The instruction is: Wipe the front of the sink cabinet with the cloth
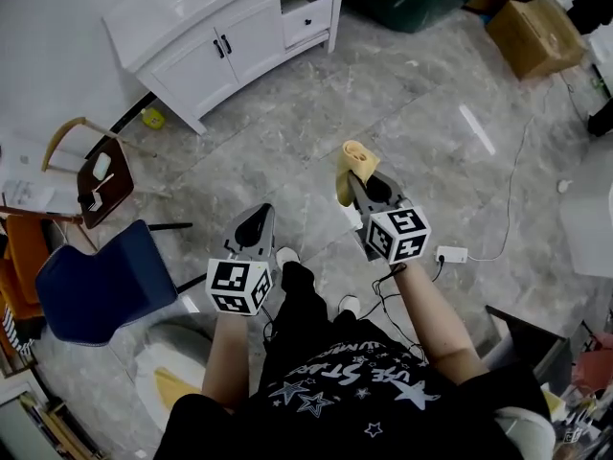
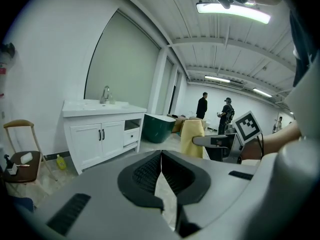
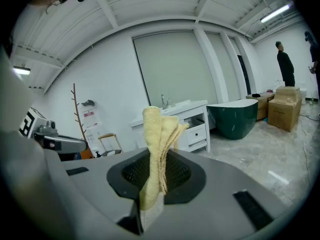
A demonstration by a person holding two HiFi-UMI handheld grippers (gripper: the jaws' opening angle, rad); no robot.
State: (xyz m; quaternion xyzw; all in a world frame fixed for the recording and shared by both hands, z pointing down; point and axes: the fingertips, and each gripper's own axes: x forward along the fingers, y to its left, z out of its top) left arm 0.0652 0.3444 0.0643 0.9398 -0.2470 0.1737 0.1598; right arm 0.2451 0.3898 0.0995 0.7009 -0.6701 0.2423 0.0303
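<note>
The right gripper (image 3: 159,170) had its jaws pressed tight on the yellow cloth (image 3: 158,129), pinching its lower part. The cloth stood bunched and folded lengthwise out of the jaws. Its long axis ran along them, and its free end pointed toward the white sink cabinet (image 1: 230,38), which stood well apart across the marble floor (image 1: 431,113). The left gripper (image 2: 161,170) was closed, its jaws meeting with nothing between them.
</note>
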